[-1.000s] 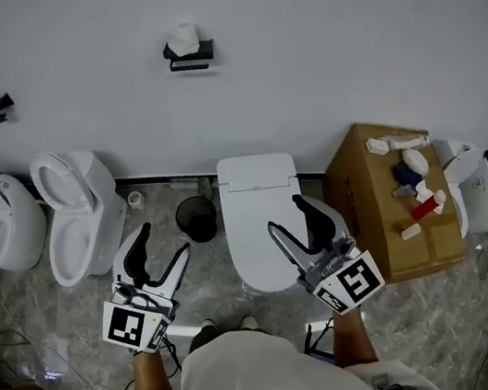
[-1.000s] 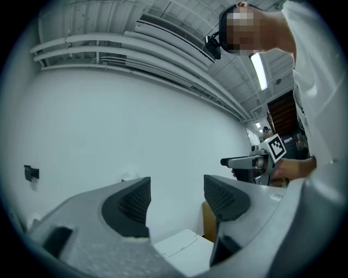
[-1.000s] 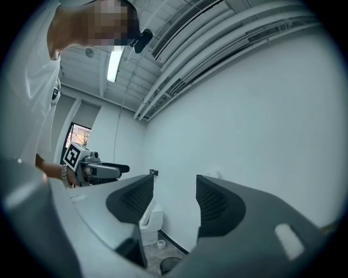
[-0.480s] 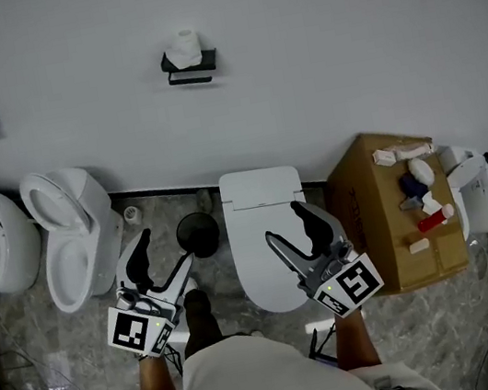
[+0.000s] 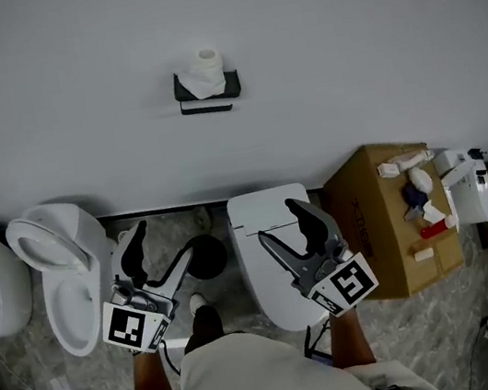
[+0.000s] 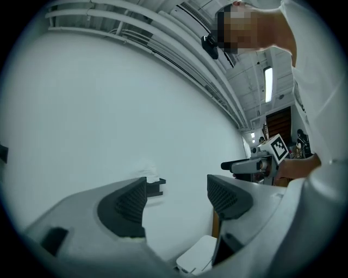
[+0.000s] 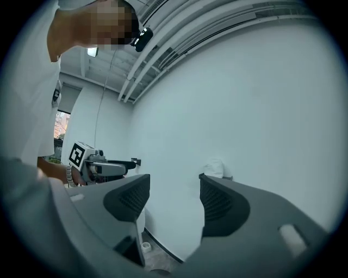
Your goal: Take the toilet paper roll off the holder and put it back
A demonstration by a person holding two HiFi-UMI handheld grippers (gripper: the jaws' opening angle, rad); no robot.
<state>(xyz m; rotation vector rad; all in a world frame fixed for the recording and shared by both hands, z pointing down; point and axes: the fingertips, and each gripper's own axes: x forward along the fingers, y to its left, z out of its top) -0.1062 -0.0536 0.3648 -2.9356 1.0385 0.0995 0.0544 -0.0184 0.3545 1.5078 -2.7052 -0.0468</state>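
left gripper (image 5: 163, 239), right gripper (image 5: 278, 219) jaws just opening, empty; toilet (image 5: 256, 210), bin (image 5: 209, 253) below roll (image 5: 207, 63) on holder (image 5: 207, 104).

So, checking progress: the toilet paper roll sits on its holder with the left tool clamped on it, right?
No: the left gripper view shows the left tool empty, jaws apart, just opening further, short of the wall. The toilet paper roll is on its holder.

Three cameras, one wall (image 5: 340, 51)
Head view looks steeply down over the person (image 5: 259, 383); the views on the left gripper (image 5: 163, 236) and right gripper (image 5: 277, 219) look level at the wall from well back, sharing the holder (image 5: 206, 93).
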